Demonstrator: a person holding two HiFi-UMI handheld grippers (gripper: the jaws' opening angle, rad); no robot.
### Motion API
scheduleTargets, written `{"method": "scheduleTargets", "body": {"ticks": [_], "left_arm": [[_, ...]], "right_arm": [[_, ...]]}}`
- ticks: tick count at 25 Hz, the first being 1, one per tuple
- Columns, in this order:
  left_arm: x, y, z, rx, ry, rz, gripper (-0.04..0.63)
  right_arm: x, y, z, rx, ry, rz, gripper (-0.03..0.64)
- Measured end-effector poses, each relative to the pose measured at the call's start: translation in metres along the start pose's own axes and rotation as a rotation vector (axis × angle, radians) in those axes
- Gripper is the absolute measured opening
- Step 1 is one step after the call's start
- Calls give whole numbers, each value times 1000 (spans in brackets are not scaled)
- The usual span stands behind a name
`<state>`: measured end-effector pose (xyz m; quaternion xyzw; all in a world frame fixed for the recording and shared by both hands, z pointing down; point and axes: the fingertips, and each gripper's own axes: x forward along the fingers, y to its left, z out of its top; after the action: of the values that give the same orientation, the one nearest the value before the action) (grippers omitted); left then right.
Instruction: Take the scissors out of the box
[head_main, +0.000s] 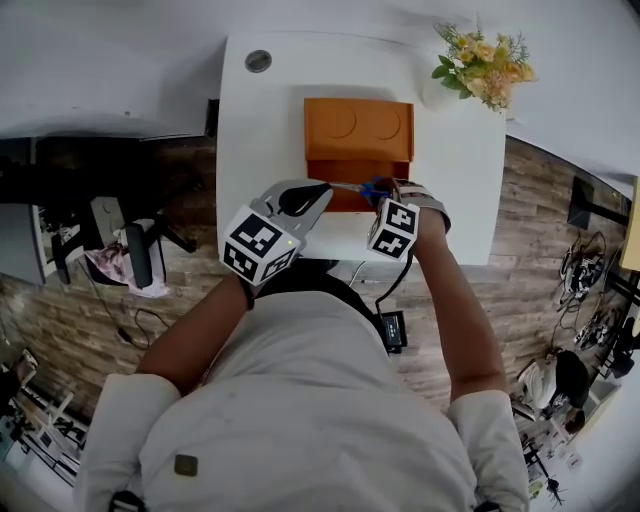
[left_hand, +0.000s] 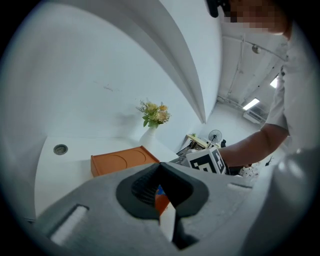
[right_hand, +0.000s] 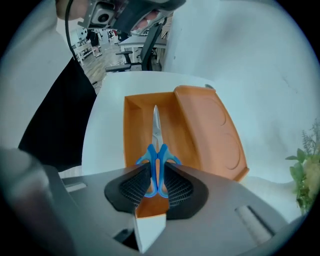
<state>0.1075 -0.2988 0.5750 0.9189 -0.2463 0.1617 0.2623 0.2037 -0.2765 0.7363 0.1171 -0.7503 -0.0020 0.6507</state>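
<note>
Bright even light; fisheye warp, dark corners; foreground seemingly soft.

Open box, bare table beside it
The box (head_main: 340, 172) is open on top, with room straight up. Its lid (head_main: 357, 125) is folded back on the far side. The left gripper (head_main: 322, 192) sits close beside the right gripper (head_main: 385, 192). The table (head_main: 262, 140) left of the box is bare. Flowers (head_main: 483, 62) stand in the far right corner.

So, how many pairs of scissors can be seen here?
1. The blue-handled metal scissors are held by the handles in the right gripper, over the open orange box. The box's near end is hidden behind the gripper, so another could lie there.
</note>
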Motion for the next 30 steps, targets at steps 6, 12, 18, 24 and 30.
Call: {"method": "scheduleTargets", "body": {"ticks": [6, 12, 18, 24, 30], "left_arm": [[-9, -23, 3, 36, -22, 6, 5], [-20, -47, 4, 68, -42, 14, 5], [-35, -65, 15, 108, -77, 34, 5], [-43, -93, 20, 146, -101, 31, 5], [-52, -121, 23, 177, -122, 31, 5]], "right_arm": [[-39, 8, 3, 62, -54, -73, 98], [-78, 14, 5, 155, -134, -166, 98], [-124, 15, 3, 306, -258, -285, 98], [-170, 21, -3, 456, -415, -377, 98], [-212, 34, -8, 585, -560, -427, 98]]}}
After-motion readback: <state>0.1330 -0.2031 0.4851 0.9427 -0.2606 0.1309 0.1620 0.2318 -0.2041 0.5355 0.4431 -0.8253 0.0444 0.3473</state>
